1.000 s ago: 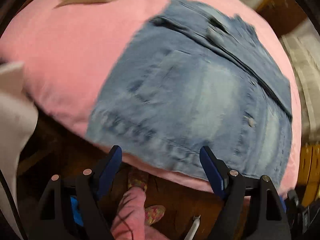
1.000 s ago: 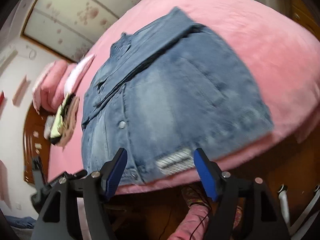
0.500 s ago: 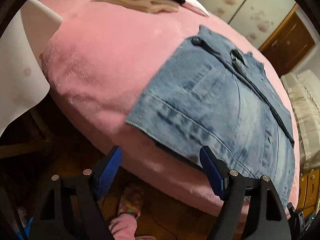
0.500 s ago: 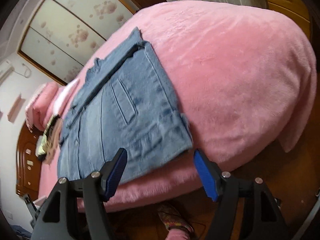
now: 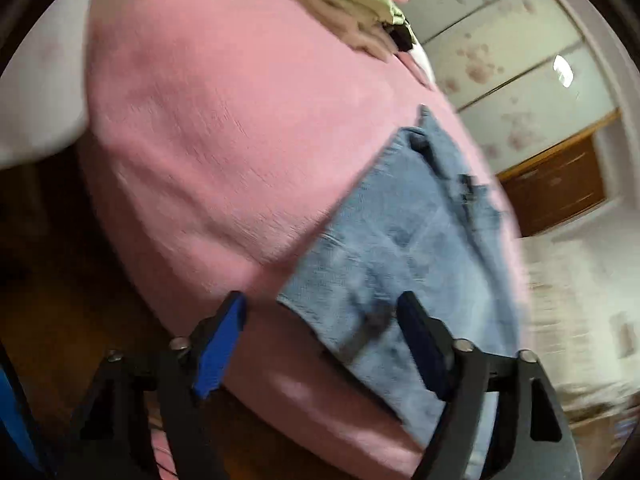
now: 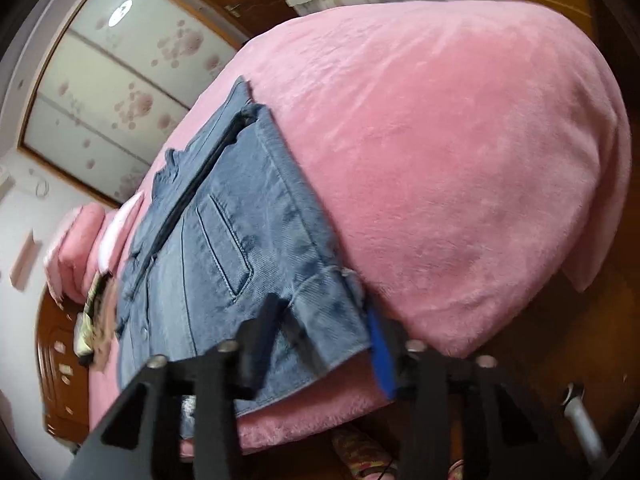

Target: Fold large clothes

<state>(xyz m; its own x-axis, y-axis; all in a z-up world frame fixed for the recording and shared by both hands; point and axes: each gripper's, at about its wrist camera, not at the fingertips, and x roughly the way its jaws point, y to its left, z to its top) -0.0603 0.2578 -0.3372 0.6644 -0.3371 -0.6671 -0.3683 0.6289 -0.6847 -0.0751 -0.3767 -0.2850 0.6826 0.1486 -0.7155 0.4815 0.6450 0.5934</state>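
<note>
Two grippers at hem corners | blue denim jacket (image 6: 224, 264) flat on pink plush bed (image 6: 460, 160) | left gripper (image 5: 320, 344), right gripper (image 6: 324, 344): jaws closing astride hem, unclamped | stiff, heavy; grip hem.

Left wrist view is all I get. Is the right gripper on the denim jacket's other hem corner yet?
Observer: The right gripper straddles the hem corner of the denim jacket. Its jaws are closing and the cloth lies flat between them, not pinched yet.
Operator: Is the hem hanging off the bed?
Observer: No. That corner lies on the pink blanket, just short of its edge.
Operator: Anything underneath?
Observer: A patterned slipper sits on the floor below the bed edge, with a grey tube off to its right.
</note>
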